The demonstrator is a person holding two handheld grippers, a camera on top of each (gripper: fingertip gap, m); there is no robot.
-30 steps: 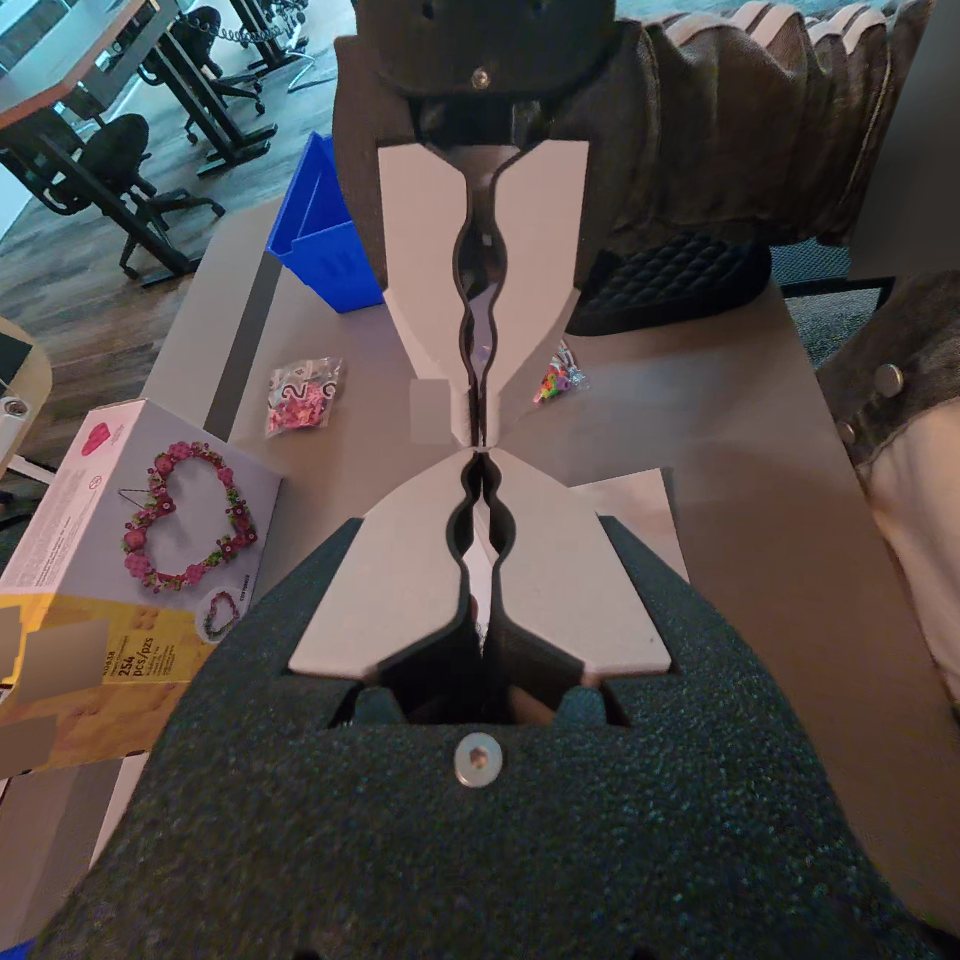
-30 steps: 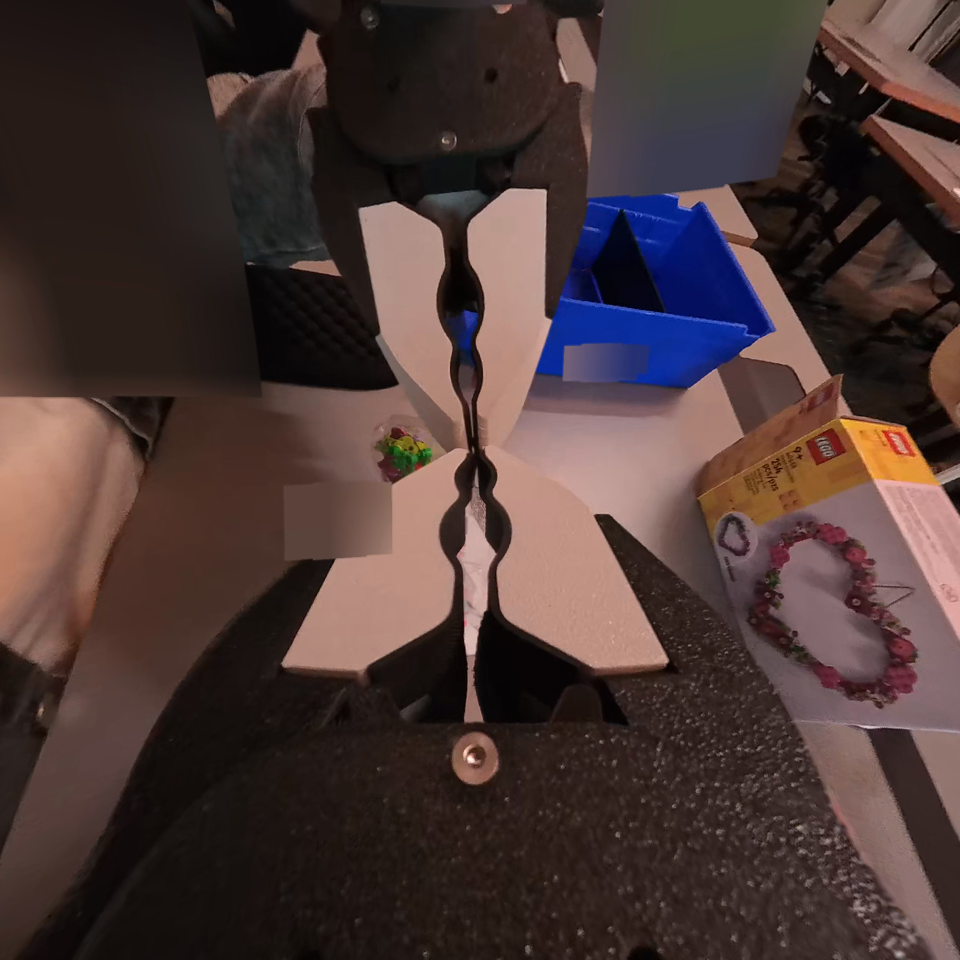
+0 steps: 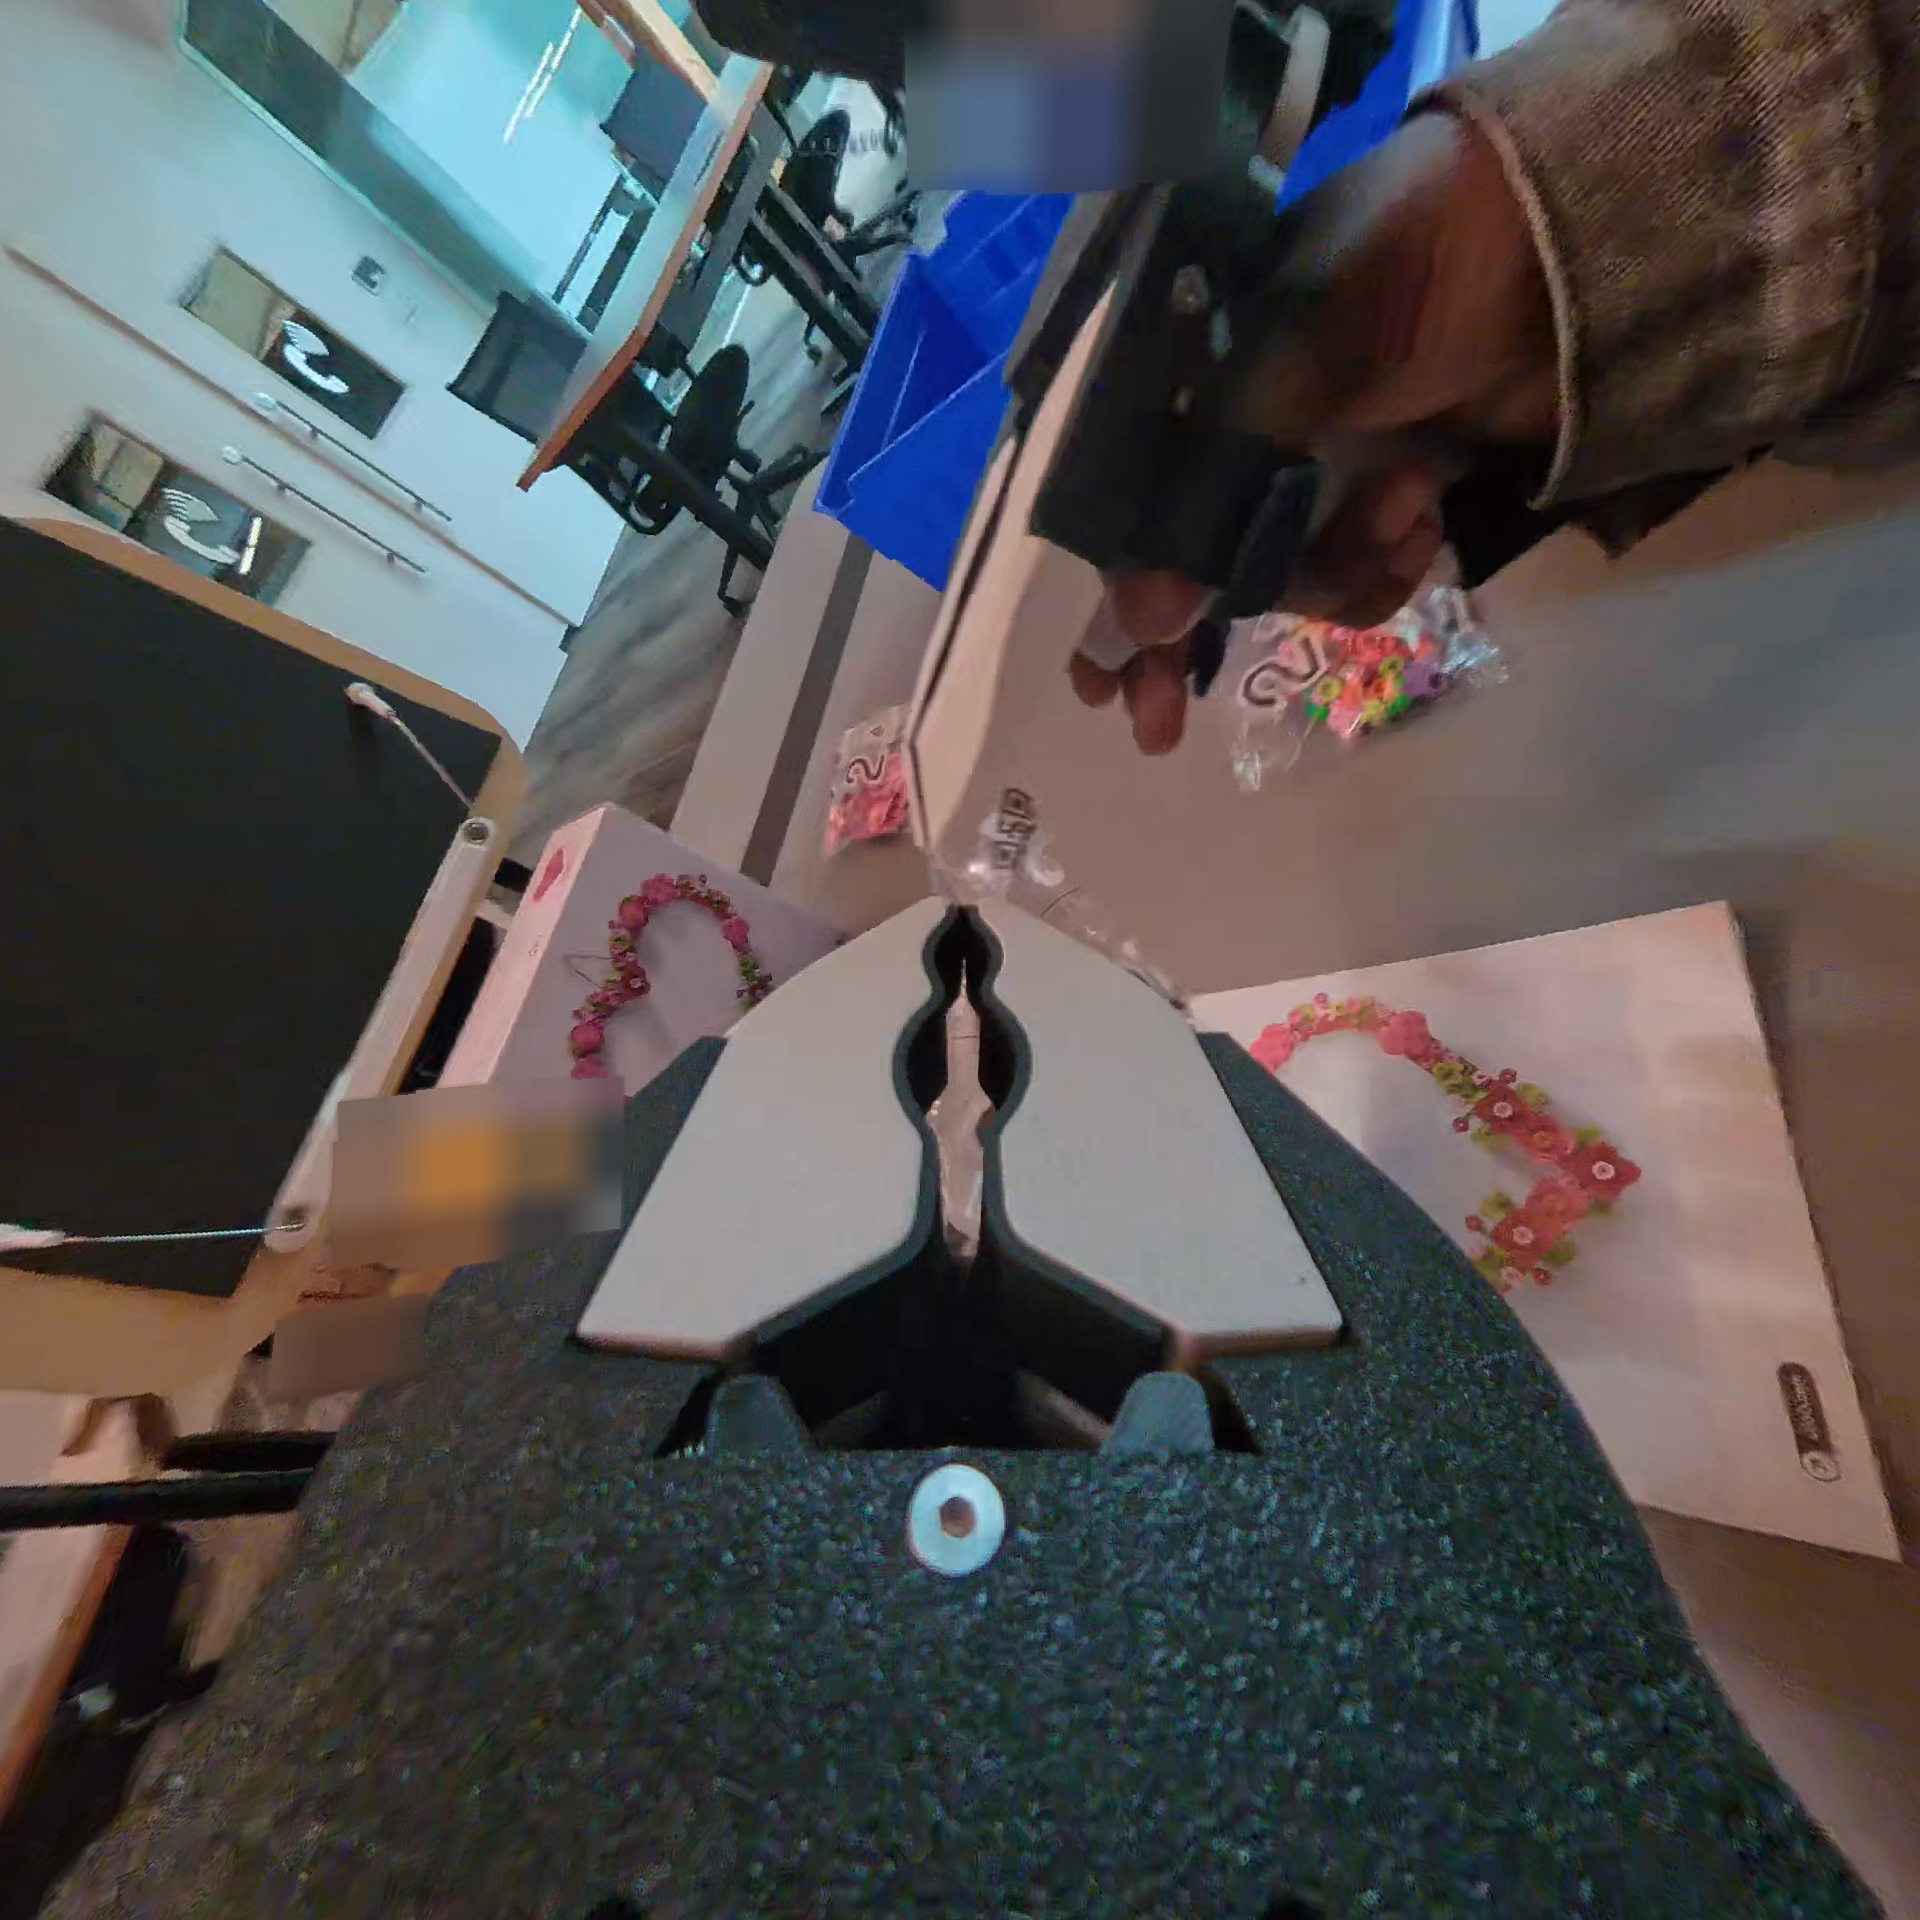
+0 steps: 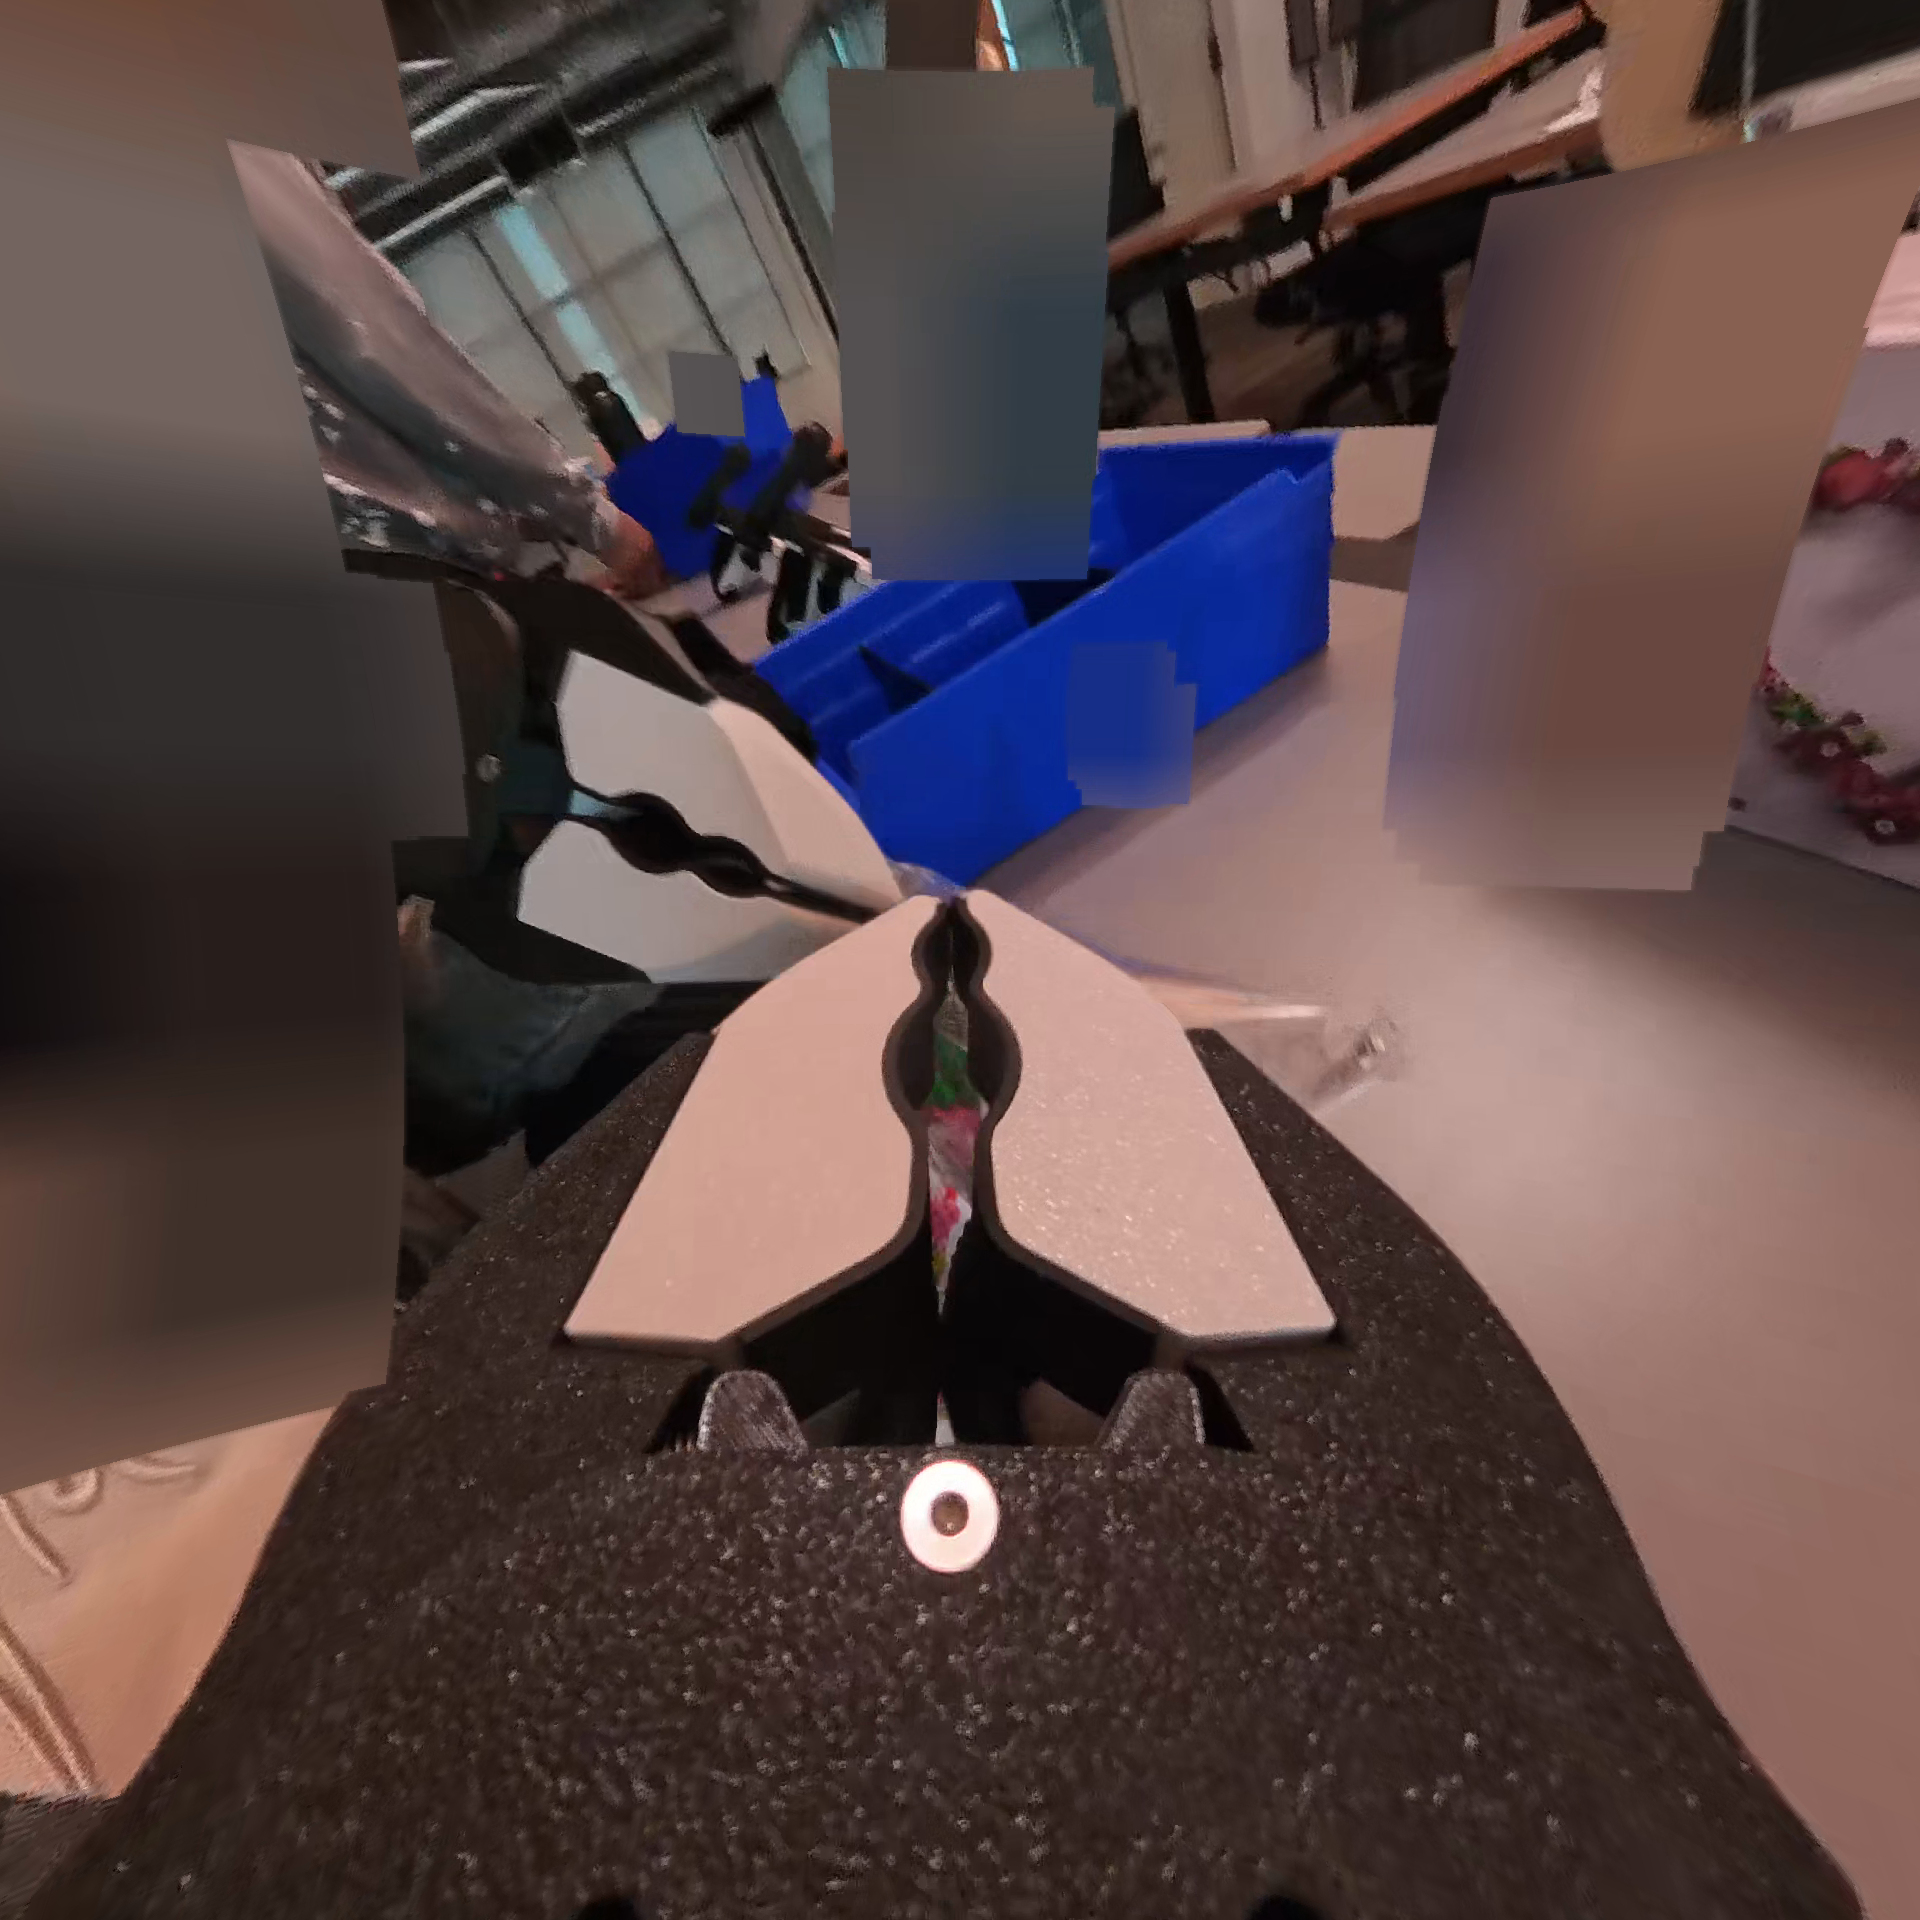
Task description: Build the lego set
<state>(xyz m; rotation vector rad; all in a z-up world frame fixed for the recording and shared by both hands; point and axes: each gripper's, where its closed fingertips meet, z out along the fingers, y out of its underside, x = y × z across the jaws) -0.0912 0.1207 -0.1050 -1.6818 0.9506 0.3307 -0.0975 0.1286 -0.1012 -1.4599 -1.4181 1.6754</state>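
Both grippers pinch one small clear plastic bag of Lego pieces, tip to tip, above the table. My left gripper (image 3: pixel 956 920) is shut on the bag's crumpled clear edge (image 3: pixel 1013 852). My right gripper (image 4: pixel 951 912) is shut on the same bag, whose coloured pieces (image 4: pixel 951 1132) show through the slot between its fingers. In the left wrist view the right gripper (image 3: pixel 935 873) stands edge-on, held by a hand (image 3: pixel 1382 416). In the right wrist view the left gripper (image 4: pixel 883 899) comes in from the left, tilted.
On the grey table (image 3: pixel 1558 790) lie a pink-piece bag (image 3: pixel 868 790), a multicoloured-piece bag (image 3: pixel 1361 675), the instruction booklet (image 3: pixel 1662 1299) with a flower heart, and the Lego box (image 3: pixel 644 966). A blue bin (image 4: pixel 1039 727) stands behind. Desks and office chairs lie beyond. My left and right fingertips are right by each other.
The grippers faced each other head-on, in line. Now both have turned against each other, still pinching the bag, and the left one has swung so the booklet shows.
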